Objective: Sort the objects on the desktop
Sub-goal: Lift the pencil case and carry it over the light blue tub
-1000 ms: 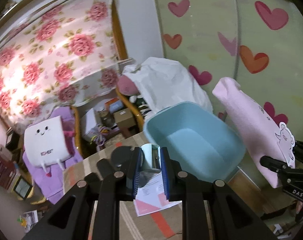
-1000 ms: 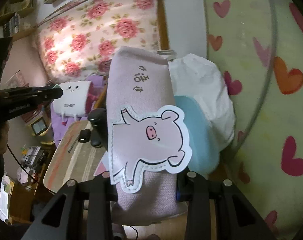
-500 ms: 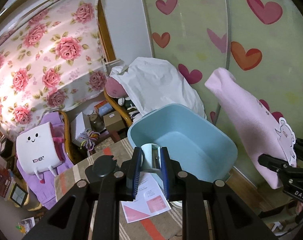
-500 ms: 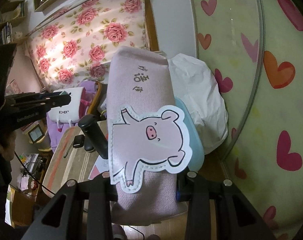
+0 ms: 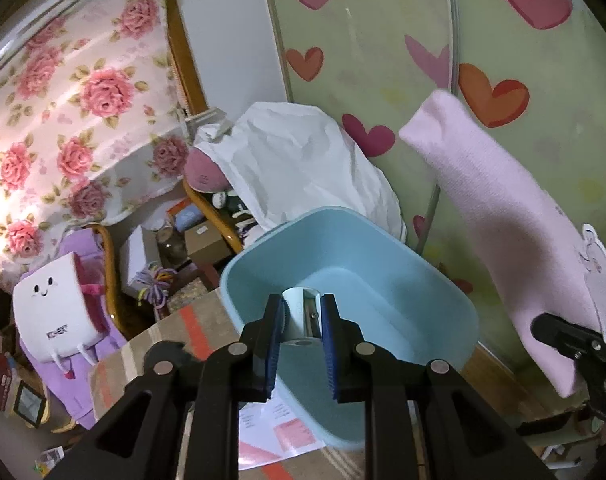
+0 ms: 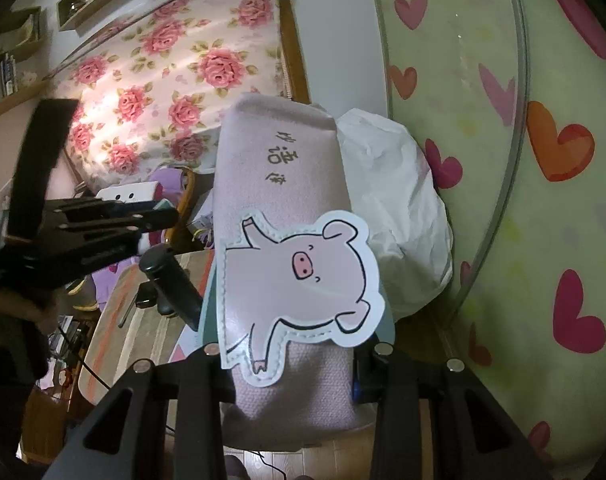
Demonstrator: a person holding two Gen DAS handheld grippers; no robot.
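Observation:
My left gripper (image 5: 302,322) is shut on a small pale blue pencil sharpener (image 5: 302,316) and holds it over the near rim of a light blue plastic tub (image 5: 403,280). My right gripper (image 6: 289,364) is shut on a pink fabric pouch (image 6: 279,168) with a pig patch (image 6: 303,276), held upright in the air to the right of the tub. The pouch also shows in the left wrist view (image 5: 499,216). The left gripper shows at the left of the right wrist view (image 6: 159,214).
A striped table (image 6: 115,316) bears a printed paper (image 5: 279,432) under the tub and a black cylinder (image 6: 171,284). A white bag (image 5: 303,176) lies behind the tub. A white tissue holder (image 5: 59,312) hangs at left. A heart-patterned panel (image 5: 383,60) stands at right.
My left gripper has moved forward with the sharpener, from the table side to over the tub's rim. The right gripper keeps the pouch raised and has shifted slightly.

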